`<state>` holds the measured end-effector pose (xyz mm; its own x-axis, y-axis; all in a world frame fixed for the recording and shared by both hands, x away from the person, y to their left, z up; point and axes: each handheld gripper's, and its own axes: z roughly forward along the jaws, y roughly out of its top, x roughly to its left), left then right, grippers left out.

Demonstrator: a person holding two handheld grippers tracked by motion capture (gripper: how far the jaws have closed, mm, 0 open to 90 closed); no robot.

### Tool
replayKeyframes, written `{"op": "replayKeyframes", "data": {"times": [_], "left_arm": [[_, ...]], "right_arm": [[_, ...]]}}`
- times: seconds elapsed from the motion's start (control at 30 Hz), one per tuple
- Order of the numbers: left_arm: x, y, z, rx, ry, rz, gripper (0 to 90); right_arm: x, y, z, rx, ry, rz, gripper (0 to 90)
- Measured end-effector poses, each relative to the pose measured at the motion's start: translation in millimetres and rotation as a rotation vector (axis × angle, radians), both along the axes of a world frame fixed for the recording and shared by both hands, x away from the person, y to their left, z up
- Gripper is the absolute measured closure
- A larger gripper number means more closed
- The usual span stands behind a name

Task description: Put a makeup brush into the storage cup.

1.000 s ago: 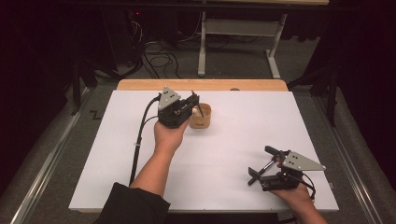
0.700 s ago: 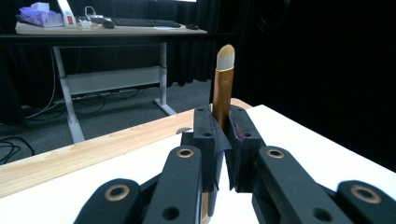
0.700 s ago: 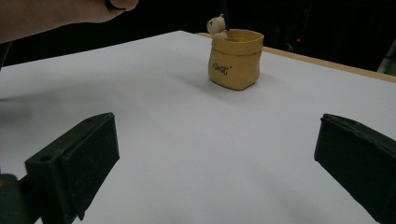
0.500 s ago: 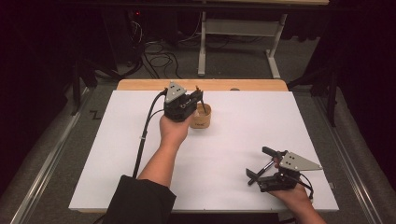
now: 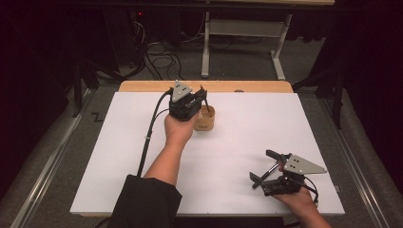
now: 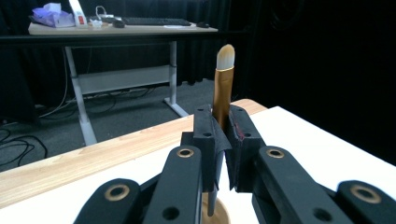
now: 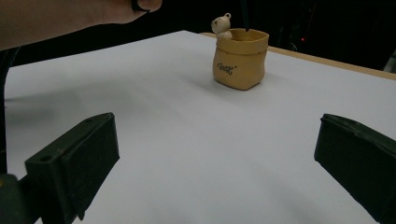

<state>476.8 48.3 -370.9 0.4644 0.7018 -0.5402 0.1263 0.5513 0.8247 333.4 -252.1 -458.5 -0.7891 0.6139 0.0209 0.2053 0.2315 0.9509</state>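
Observation:
My left gripper point(image 5: 201, 98) point(image 6: 223, 127) is shut on a makeup brush point(image 6: 223, 86) with a gold ferrule and a white bristle tip that points up. The brush point(image 5: 205, 101) stands upright, and its dark handle point(image 7: 244, 14) reaches down into a tan bag-shaped cup point(image 5: 205, 119) point(image 7: 240, 58) with a small bear figure on its rim. The cup stands at the far middle of the table, just under the left gripper. My right gripper point(image 5: 264, 166) point(image 7: 215, 158) rests near the front right of the table, open, with nothing between its fingers.
A white sheet point(image 5: 237, 142) covers the table, with a wooden strip point(image 5: 256, 86) along the far edge. A person's left forearm point(image 5: 166, 156) crosses the middle left of the table. Beyond the table stand a desk frame point(image 5: 237, 33) and floor cables.
My left gripper has moved a little away and to the right with the brush, so it now stands over the cup. The right gripper has hardly moved.

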Motion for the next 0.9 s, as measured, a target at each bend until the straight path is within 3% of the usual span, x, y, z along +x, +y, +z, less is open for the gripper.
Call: {"op": "replayKeyframes", "data": {"times": [0.9], "left_arm": [[14.4, -1.3, -26.3, 0.009, 0.088, 0.008, 83.6]], "right_arm": [[-1.0, 3.5, -1.4, -0.015, 0.004, 0.007, 0.3]]}}
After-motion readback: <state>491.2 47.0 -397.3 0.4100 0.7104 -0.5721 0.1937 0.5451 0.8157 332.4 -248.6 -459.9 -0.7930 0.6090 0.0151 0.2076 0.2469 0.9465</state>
